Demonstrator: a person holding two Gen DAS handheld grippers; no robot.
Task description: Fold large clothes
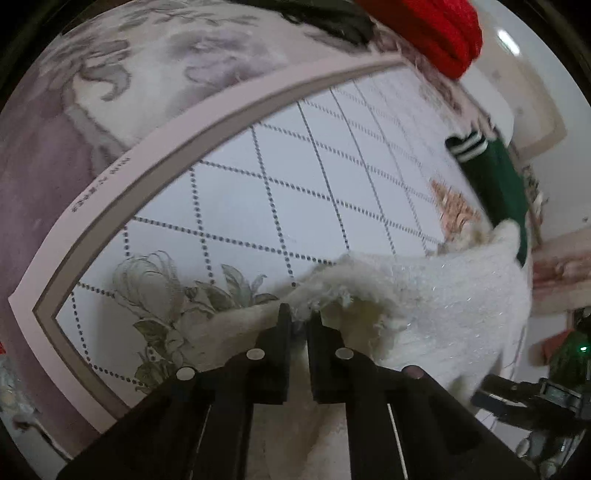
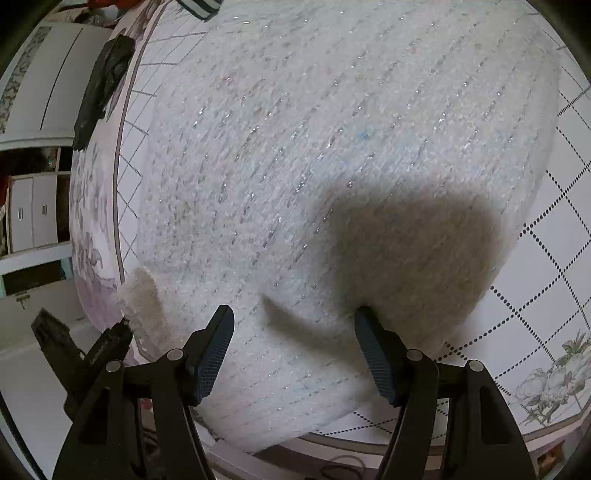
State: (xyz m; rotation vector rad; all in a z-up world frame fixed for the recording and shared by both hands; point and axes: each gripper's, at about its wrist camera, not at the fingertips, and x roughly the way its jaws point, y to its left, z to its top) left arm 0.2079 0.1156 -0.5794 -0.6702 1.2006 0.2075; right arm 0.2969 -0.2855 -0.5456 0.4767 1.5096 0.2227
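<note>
A large fluffy white sweater with glitter threads lies spread on the bed. My right gripper is open just above its near part, the fingers apart and empty. My left gripper is shut on a fuzzy edge of the white sweater, lifting it off the bed sheet. The left gripper also shows at the lower left of the right wrist view, pinching the sweater's edge.
The bed sheet is white with a dotted diamond grid, flower prints and a pink border. A red garment, a green garment with white stripes and a black garment lie on it. Drawers stand beside the bed.
</note>
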